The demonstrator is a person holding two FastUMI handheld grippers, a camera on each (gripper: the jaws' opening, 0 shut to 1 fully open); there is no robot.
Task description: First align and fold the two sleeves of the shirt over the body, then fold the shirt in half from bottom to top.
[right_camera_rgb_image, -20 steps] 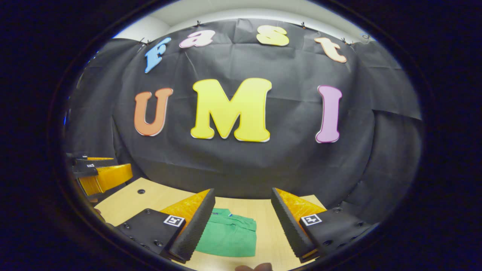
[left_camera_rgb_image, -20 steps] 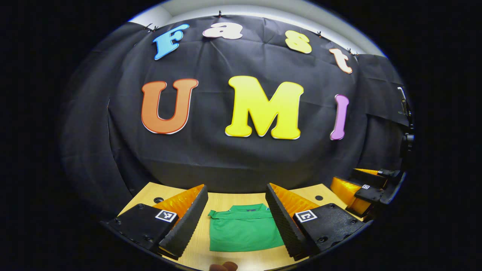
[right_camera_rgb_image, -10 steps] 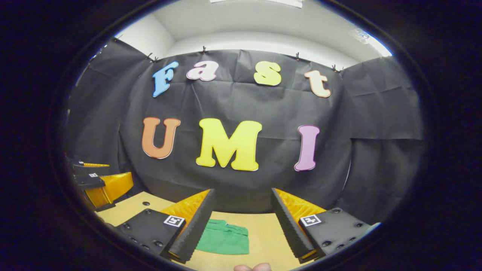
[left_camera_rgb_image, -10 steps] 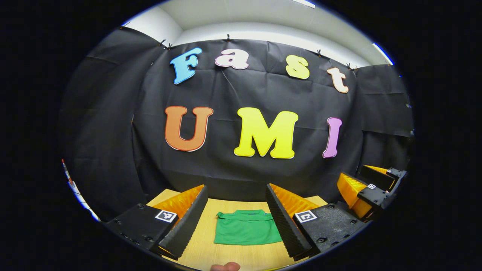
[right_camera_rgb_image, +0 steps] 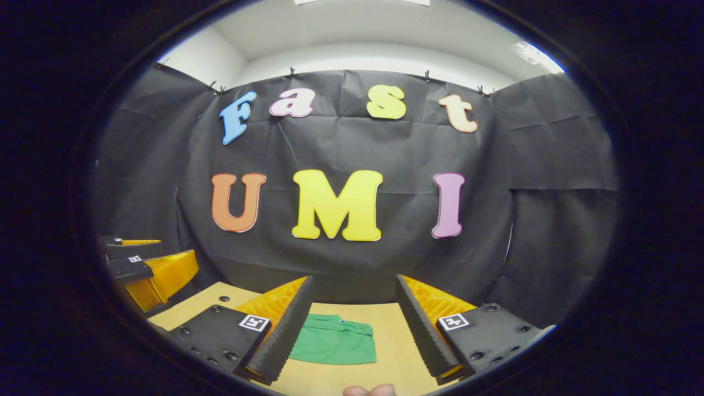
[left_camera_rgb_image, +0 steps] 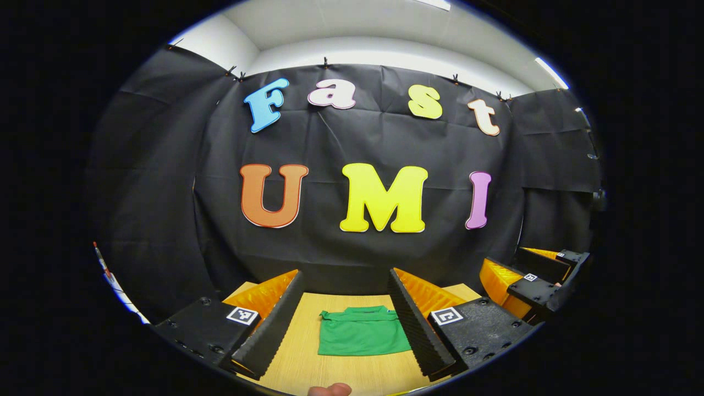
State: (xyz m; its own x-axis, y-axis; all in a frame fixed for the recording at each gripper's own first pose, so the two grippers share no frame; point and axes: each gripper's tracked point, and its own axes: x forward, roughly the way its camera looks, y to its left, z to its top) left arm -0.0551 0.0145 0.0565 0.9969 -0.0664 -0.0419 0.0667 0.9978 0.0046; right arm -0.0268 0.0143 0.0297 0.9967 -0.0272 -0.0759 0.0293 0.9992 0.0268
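On the table [left_camera_rgb_image: 308,363], toward 12 o'clock, the folded shirt [left_camera_rgb_image: 363,338] lies flat; left gripper [left_camera_rgb_image: 344,313] and right gripper [right_camera_rgb_image: 352,322] hover released above it.

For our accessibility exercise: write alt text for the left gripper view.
A folded green polo shirt lies on a wooden table, framed between the open left gripper fingers. The right gripper hovers at the right edge, before a black cloth wall.
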